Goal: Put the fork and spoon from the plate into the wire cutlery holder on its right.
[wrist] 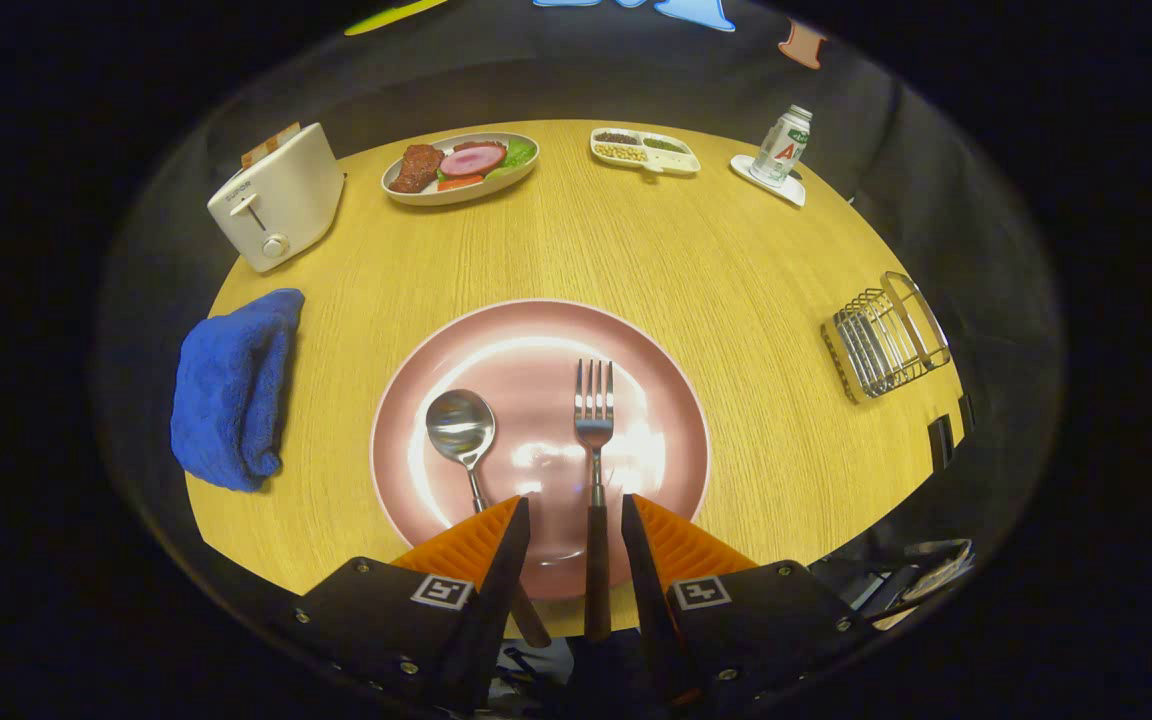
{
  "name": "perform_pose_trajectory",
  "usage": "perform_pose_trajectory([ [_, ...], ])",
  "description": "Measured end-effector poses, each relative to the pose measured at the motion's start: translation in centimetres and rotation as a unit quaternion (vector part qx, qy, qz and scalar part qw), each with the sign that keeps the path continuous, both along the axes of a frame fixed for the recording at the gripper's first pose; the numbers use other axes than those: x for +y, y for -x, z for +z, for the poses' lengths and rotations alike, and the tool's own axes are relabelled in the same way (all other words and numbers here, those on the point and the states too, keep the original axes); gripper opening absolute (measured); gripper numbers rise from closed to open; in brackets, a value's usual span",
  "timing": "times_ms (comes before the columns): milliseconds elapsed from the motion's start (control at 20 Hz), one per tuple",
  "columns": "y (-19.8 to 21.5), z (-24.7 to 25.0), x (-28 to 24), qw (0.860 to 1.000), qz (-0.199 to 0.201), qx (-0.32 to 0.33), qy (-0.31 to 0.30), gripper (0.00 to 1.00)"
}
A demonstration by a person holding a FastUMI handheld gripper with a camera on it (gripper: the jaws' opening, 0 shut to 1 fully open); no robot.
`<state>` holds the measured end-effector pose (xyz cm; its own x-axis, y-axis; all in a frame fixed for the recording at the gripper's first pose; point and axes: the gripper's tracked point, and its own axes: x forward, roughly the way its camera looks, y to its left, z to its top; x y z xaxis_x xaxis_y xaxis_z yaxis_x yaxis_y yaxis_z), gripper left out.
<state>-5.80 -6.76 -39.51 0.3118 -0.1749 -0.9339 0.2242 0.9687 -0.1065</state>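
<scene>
At lower centre, my gripper (pixel 576 520) hangs spread astride the fork (pixel 594 440) handle, not yet pinching; the spoon (pixel 460 430) lies alongside on the pink plate (pixel 536 330). Next I must close, lift, and carry toward the wire cutlery holder (pixel 884 335) at mid right.

Round wood-grain table (pixel 716 250) under warm overhead light, glare near its middle. Dark cloth booth wall (pixel 556 80) curves behind the table's far edge. Beyond the table's right rim, dark clutter (pixel 921 565), possibly cables, too dim to tell.
</scene>
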Motion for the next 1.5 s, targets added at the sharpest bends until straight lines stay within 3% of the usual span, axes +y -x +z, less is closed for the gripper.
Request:
perform_pose_trajectory([
  [300, 0.8, -2.6, -0.1, 0.999, -0.001, 0.044, -0.003, 0.58],
  [400, 0.9, -3.1, -0.2, 0.998, -0.004, 0.056, -0.005, 0.54],
  [550, 0.6, -3.4, -0.4, 0.998, -0.003, 0.059, -0.008, 0.34],
  [600, 0.7, -3.3, -0.4, 0.998, -0.002, 0.063, -0.009, 0.18],
  [650, 0.9, -3.3, -0.4, 0.998, 0.0, 0.068, -0.005, 0.14],
  [800, 0.3, -2.7, -0.2, 0.998, 0.02, 0.056, -0.001, 0.14],
  [850, -0.1, -2.7, 0.1, 0.998, 0.027, 0.047, -0.004, 0.05],
  [1200, -1.1, -0.2, 0.9, 0.998, 0.05, 0.029, 0.013, 0.05],
  [1500, -2.3, 2.9, 0.3, 0.999, 0.044, -0.004, 0.028, 0.05],
])
